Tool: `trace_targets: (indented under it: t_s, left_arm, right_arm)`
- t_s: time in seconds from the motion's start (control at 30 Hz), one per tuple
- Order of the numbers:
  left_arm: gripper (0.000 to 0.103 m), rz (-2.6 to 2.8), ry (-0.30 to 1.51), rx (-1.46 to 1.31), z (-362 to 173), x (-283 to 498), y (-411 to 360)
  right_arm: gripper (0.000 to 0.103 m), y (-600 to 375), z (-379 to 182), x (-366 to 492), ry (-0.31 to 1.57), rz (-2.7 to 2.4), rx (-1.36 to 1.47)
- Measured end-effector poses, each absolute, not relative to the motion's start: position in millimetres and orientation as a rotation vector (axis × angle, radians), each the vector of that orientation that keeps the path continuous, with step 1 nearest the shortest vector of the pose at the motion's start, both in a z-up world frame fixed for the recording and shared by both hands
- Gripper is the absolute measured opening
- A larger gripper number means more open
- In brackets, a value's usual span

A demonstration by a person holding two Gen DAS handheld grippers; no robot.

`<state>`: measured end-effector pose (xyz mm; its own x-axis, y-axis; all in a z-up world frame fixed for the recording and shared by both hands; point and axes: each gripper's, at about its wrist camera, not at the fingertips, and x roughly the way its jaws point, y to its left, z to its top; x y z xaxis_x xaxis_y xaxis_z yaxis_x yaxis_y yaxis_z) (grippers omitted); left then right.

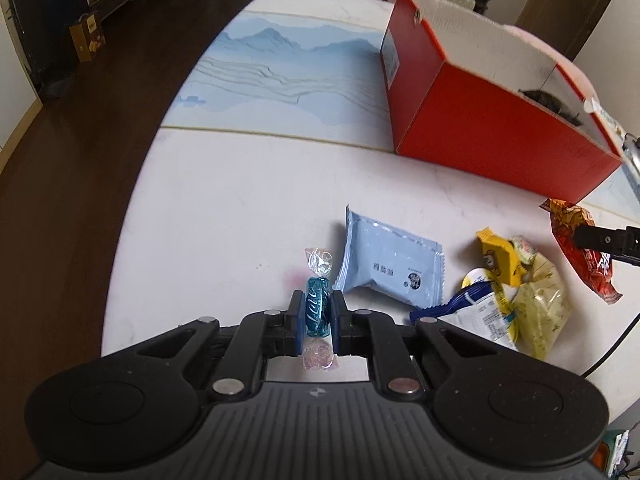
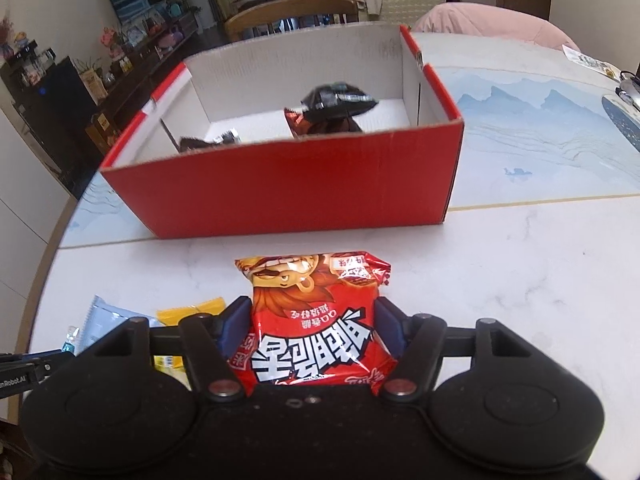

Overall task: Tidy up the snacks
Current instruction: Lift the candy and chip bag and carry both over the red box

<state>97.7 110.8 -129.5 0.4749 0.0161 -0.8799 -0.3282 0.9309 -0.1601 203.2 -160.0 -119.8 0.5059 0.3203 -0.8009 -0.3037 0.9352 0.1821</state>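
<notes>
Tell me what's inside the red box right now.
In the red box: a dark packet atop a reddish-brown one, plus another dark wrapper at left. The front wall hides the near floor.

White marbled surface (image 1: 224, 208) under the fingers; wooden chair (image 2: 292, 16) far ahead, dark floor (image 1: 80, 140) off left.

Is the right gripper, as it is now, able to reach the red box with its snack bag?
Probably yes. The right gripper holds the red snack bag, and bare table lies between it and the open-topped red box. Only the near wall must be cleared.
</notes>
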Motion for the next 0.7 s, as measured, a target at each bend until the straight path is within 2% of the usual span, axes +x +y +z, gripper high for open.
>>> trace_targets:
  t_s: [0.7]
  left_arm:
    - [0.012,0.093,0.897,-0.281,-41,105,94]
  right_arm:
    - [0.065,-168,-34,184,0.787,0.412,0.034]
